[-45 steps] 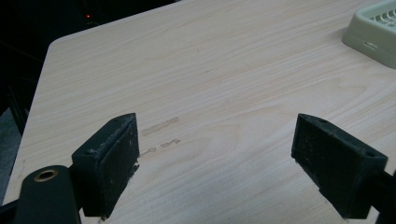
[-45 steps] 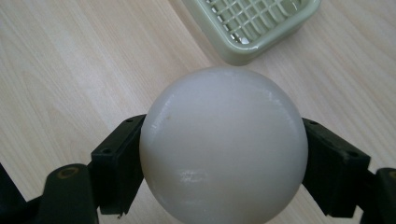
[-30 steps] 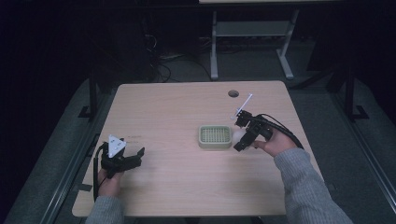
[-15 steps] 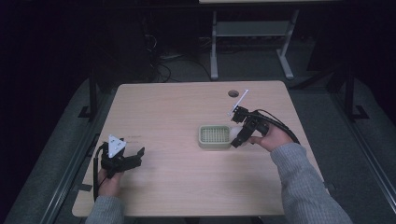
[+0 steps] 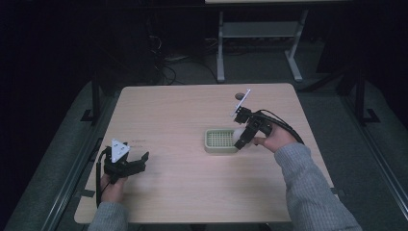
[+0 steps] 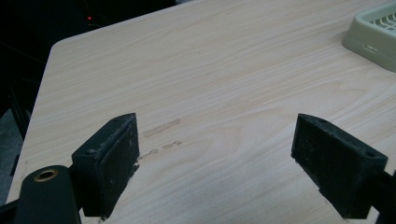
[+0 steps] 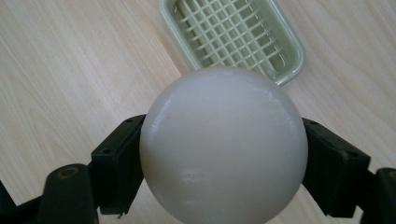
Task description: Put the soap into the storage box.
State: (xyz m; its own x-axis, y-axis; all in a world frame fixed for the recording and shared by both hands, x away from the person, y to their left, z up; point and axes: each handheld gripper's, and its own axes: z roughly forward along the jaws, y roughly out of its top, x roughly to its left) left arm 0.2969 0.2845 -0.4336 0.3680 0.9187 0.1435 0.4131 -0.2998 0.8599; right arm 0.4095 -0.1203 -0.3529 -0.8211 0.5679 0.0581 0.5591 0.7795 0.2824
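Note:
A white ball (image 7: pixel 223 144) sits clamped between the jaws of my right gripper (image 5: pixel 239 138), which is shut on it. In the high view the white ball (image 5: pixel 237 133) hovers over the right end of a pale green slatted tray (image 5: pixel 219 141). The same tray (image 7: pixel 231 35) lies just beyond the ball in the right gripper view. My left gripper (image 5: pixel 139 162) rests near the table's front left, open, with bare wood between its jaws (image 6: pixel 215 158). A corner of the tray (image 6: pixel 373 32) shows at the far right of the left gripper view.
The light wooden table (image 5: pixel 183 110) has a round cable hole (image 5: pixel 239 96) near its back edge. Faint marks (image 6: pixel 161 128) lie on the wood ahead of the left gripper. Dark floor, cables and a metal stand (image 5: pixel 260 33) lie behind the table.
My right gripper has carried the ball leftward and toward the tray, from beside its right end to above that end. The left gripper has not moved.

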